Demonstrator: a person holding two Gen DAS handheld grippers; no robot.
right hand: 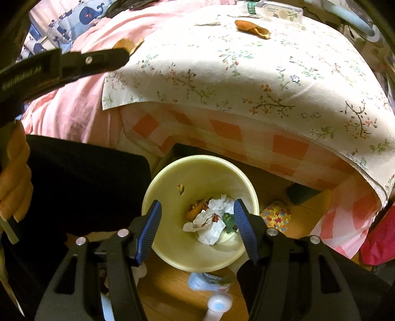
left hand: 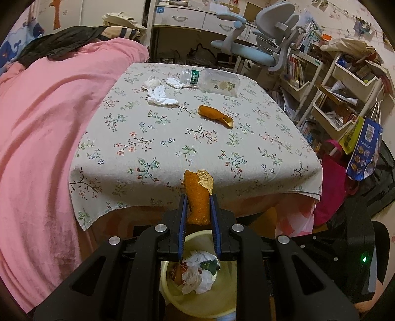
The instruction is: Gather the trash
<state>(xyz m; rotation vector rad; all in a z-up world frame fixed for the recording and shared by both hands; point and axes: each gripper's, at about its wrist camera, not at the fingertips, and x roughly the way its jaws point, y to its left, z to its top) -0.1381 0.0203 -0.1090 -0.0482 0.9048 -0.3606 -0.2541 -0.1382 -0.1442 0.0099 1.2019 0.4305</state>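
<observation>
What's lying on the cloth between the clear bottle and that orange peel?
Nothing: in the left wrist view the floral cloth between the bottle and the peel is bare.

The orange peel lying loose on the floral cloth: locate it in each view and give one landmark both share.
Left wrist view: the loose orange peel lies mid-cloth, right of centre, below the plastic bottle.
Right wrist view: it sits near the top edge, right of centre, left of and below the bottle.
Shared landmark: the yellow bin holding crumpled paper.

A curled orange peel strip point(left hand: 197, 197) is clamped in the left gripper point(left hand: 198, 200). A round pale-yellow plastic bin point(left hand: 222, 296) is seen below, holding crumpled white tissue point(left hand: 197, 274).
</observation>
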